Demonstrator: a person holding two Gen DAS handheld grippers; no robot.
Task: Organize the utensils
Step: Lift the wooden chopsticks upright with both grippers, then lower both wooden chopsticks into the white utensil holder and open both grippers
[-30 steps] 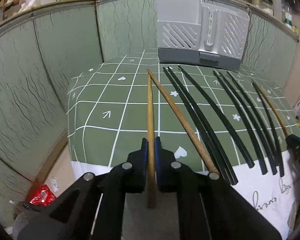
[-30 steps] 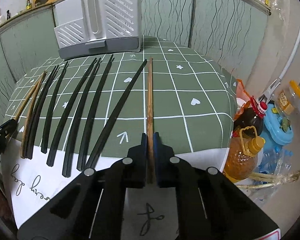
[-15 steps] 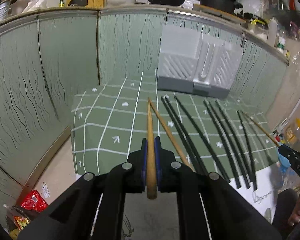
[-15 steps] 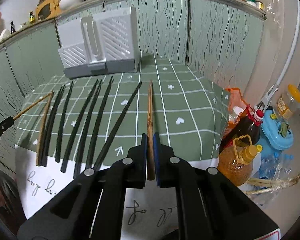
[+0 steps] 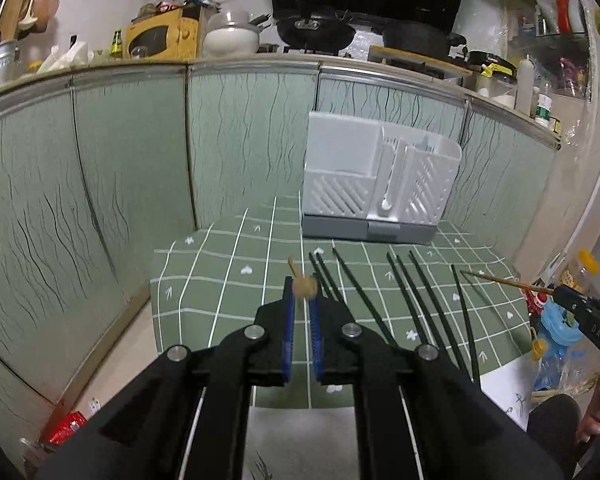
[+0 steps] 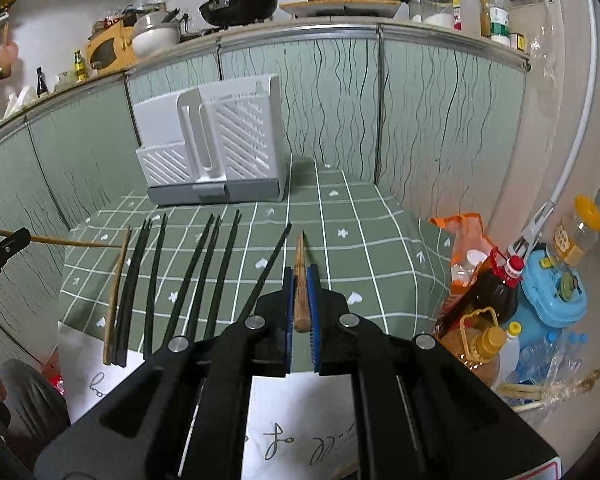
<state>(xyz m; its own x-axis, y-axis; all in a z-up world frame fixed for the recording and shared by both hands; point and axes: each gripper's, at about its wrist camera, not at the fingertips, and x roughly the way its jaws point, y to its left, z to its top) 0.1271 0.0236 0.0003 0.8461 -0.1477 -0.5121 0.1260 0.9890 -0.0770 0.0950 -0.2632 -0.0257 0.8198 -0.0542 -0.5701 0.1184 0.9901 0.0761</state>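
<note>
My left gripper [image 5: 303, 286] is shut on a wooden chopstick [image 5: 304, 285], seen end-on and held up above the green checked tablecloth [image 5: 228, 280]. My right gripper [image 6: 300, 280] is shut on another wooden chopstick [image 6: 299, 276], also lifted off the cloth. Several black chopsticks [image 6: 204, 264] lie side by side on the cloth, with one more wooden chopstick [image 6: 114, 292] at their left end. A white and grey utensil holder [image 6: 216, 152] stands at the back of the table; it also shows in the left wrist view [image 5: 376, 188].
Green wavy panels [image 5: 132, 168] wall the table's back and sides. Oil bottles [image 6: 484, 312], a blue container [image 6: 552, 296] and bags sit on the floor to the right. A white cloth with writing [image 6: 292, 432] hangs over the front edge.
Both grippers have lifted their wooden chopsticks off the cloth and risen. The view now looks from higher, and the left chopstick points forward along the fingers.
</note>
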